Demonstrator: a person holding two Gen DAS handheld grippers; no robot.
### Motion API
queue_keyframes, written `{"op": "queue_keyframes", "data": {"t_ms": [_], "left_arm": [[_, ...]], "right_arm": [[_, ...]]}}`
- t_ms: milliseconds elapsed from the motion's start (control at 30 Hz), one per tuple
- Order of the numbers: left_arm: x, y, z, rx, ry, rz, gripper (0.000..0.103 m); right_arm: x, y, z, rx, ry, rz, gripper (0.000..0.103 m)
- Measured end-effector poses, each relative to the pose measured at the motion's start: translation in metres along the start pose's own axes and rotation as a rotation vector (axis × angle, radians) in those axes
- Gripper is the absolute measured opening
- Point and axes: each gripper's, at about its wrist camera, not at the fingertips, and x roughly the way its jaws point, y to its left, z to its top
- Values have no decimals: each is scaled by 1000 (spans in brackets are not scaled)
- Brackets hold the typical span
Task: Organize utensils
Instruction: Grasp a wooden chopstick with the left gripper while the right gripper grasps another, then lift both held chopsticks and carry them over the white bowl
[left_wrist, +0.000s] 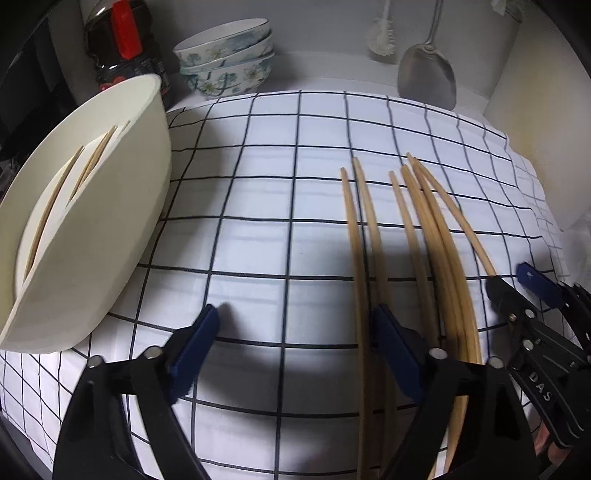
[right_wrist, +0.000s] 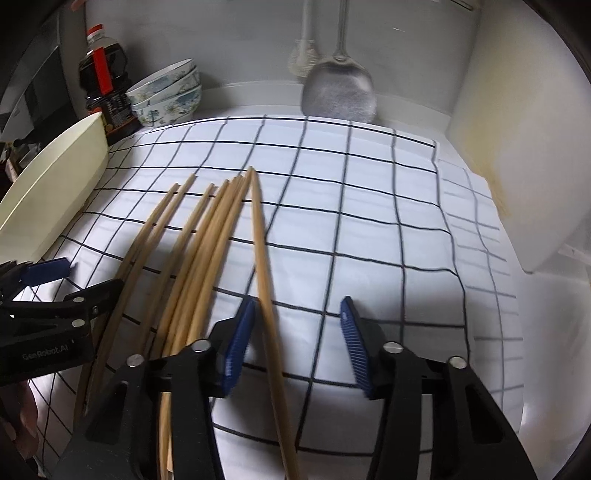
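Chopsticks lie fanned on the white checked cloth, thin tips pointing away from me, thick ends running back under the cameras. From the left wrist view I count two on the left of the bundle, then a tighter cluster to the right.

My left gripper stands wide, blue pads apart over bare cloth; nothing sits between them. Its right finger rests just beside the two leftmost sticks, and the cluster passes on the outer side of that finger.

My right gripper is at a middling gap. One chopstick, set apart from the rest, runs down between its pads, close against the left pad; the right pad is clear of it. I cannot tell whether the left pad actually touches the stick, which is motion-blurred. I log no grip.

A cream holder lies tilted at the cloth's left edge, two slots in its top face with chopsticks visible inside.

At the back: stacked floral bowls, a dark bottle with a red cap, a metal spatula and a white brush hanging on the wall.
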Motion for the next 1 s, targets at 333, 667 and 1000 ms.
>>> {"op": "queue_keyframes", "data": {"t_ms": [333,667,1000], "left_arm": [[-8,-15,-1,80,2,-59,19],[-24,-1,-1,75,36,-143,7],[-84,33,20,63,-37,-193,7]], "right_arm": [[2,8,6,-33,31,16,6],[-18,-3,-2,106,48,57,6],[-72,10,11,182,-3,77,6]]}}
